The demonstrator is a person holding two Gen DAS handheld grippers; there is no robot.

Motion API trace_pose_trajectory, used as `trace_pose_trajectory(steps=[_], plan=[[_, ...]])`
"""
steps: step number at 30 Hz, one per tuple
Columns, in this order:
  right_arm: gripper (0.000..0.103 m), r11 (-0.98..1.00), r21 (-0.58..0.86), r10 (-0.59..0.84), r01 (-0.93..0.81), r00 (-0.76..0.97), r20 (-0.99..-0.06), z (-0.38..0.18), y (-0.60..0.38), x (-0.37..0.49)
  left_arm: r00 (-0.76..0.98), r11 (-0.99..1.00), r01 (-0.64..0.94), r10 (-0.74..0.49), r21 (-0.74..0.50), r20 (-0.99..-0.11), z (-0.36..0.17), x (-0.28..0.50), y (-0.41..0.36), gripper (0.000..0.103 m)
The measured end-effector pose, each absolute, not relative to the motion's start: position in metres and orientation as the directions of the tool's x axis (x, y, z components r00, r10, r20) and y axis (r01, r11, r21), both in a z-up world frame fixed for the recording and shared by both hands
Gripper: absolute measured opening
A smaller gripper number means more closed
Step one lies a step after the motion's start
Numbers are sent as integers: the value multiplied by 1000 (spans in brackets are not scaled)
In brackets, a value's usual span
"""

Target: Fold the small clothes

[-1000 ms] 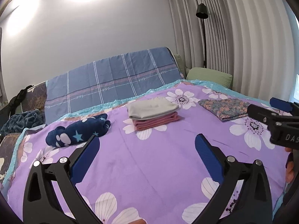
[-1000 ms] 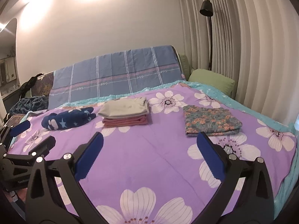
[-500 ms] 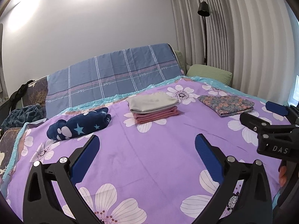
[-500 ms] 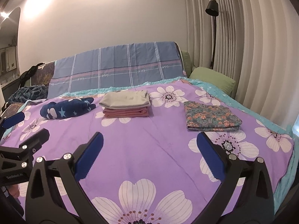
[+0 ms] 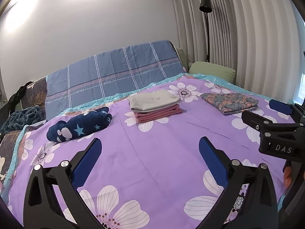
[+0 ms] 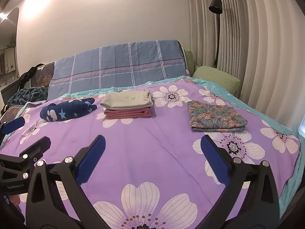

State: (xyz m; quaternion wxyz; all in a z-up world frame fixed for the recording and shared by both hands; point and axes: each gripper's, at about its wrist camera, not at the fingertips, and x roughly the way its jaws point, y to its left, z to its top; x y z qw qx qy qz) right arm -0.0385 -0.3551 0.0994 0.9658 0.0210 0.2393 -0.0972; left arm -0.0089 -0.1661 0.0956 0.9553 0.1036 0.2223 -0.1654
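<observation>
A folded stack, grey cloth (image 5: 154, 100) on pink cloth (image 5: 158, 114), lies mid-bed; it also shows in the right wrist view (image 6: 127, 99). A folded floral cloth (image 5: 230, 102) (image 6: 215, 116) lies to the right. A bunched navy star-print cloth (image 5: 80, 126) (image 6: 66, 109) lies to the left. My left gripper (image 5: 149, 152) is open and empty above the near part of the bed. My right gripper (image 6: 152, 148) is open and empty too; it shows at the right edge of the left wrist view (image 5: 274, 120).
The purple flowered bedspread (image 5: 152, 162) covers the bed. A blue checked sheet (image 5: 114, 76) hangs over the headboard. A green pillow (image 6: 217, 76) and a floor lamp (image 6: 216, 7) stand by the curtains. A dark teal blanket (image 5: 21, 116) lies at far left.
Both grippers have drawn back and risen slightly, so the bed and clothes look a little farther away. Both stay open and empty. No cloth has moved.
</observation>
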Motion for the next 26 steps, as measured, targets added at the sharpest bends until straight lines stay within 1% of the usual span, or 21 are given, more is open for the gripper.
trace_pose_trajectory(steps=[26], plan=[[101,982,-7,-170,189,863,-475,96,-350,-38,842,917,371,-265,147,-470,93,-13,-165,102]])
